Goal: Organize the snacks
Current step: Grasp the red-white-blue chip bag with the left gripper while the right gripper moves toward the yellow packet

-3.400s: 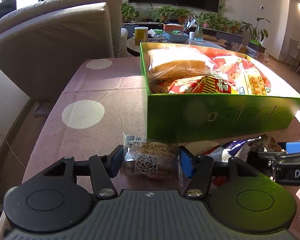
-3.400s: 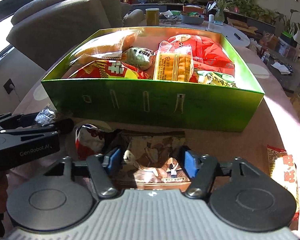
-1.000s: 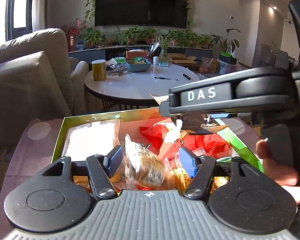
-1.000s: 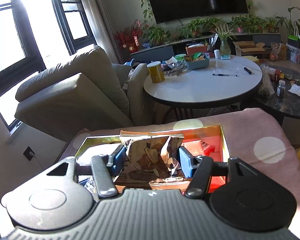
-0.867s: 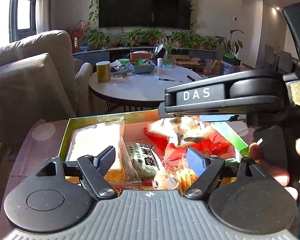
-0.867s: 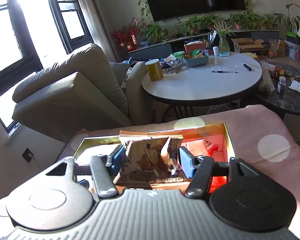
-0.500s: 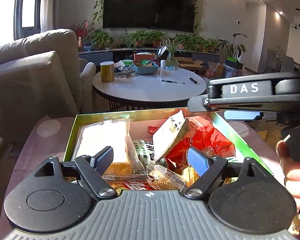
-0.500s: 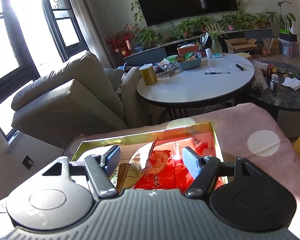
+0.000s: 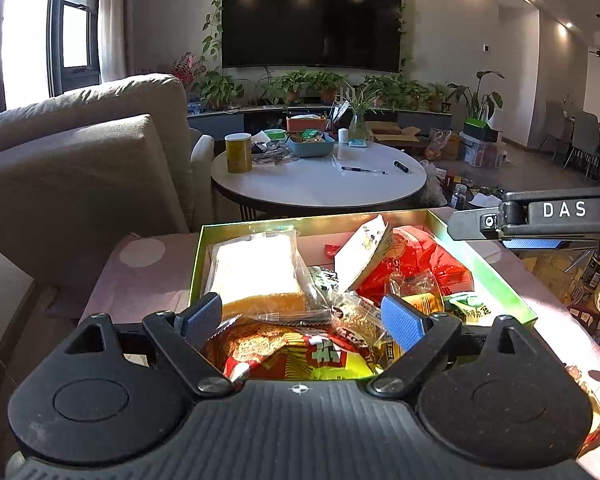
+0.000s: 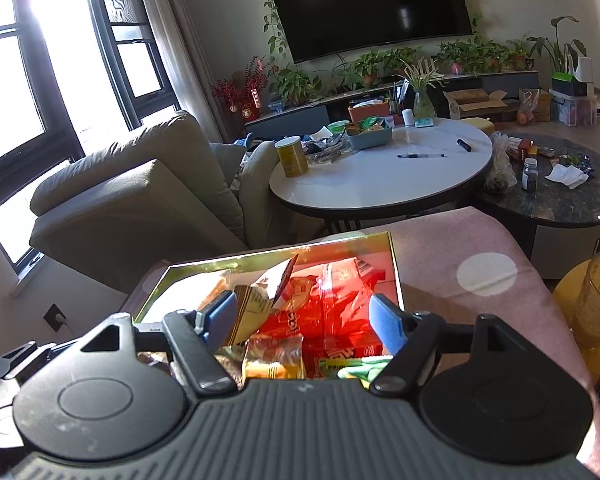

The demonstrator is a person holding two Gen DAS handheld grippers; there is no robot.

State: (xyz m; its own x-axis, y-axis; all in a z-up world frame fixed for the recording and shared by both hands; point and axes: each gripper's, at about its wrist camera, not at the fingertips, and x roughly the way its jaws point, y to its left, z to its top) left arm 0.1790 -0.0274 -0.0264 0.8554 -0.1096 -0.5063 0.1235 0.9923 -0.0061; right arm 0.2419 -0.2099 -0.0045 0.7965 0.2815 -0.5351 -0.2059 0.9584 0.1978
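A green box (image 9: 496, 268) full of snack packets sits on the pink dotted cloth (image 9: 148, 276). My left gripper (image 9: 302, 316) is open and empty above the box's near side. The small clear cracker packet (image 9: 354, 316) lies in the box between its fingers. The brown snack bag (image 9: 362, 252) leans on end on the red packets (image 9: 416, 256). My right gripper (image 10: 302, 320) is open and empty over the box (image 10: 394, 264), with the brown bag (image 10: 268, 300) below it. In the left wrist view the right gripper (image 9: 528, 226) shows at the right edge.
A bread pack (image 9: 256, 276) fills the box's left side. A beige armchair (image 9: 80, 168) stands to the left. A white round table (image 9: 320, 184) with a yellow can (image 9: 238, 152) stands behind. A dark side table (image 10: 560, 192) and a yellow jug (image 10: 592, 304) are at right.
Both grippers rose from the table carrying packets, opened over the box and dropped them in. The cracker packet and the brown bag now lie in the box. The right gripper has drawn away rightward.
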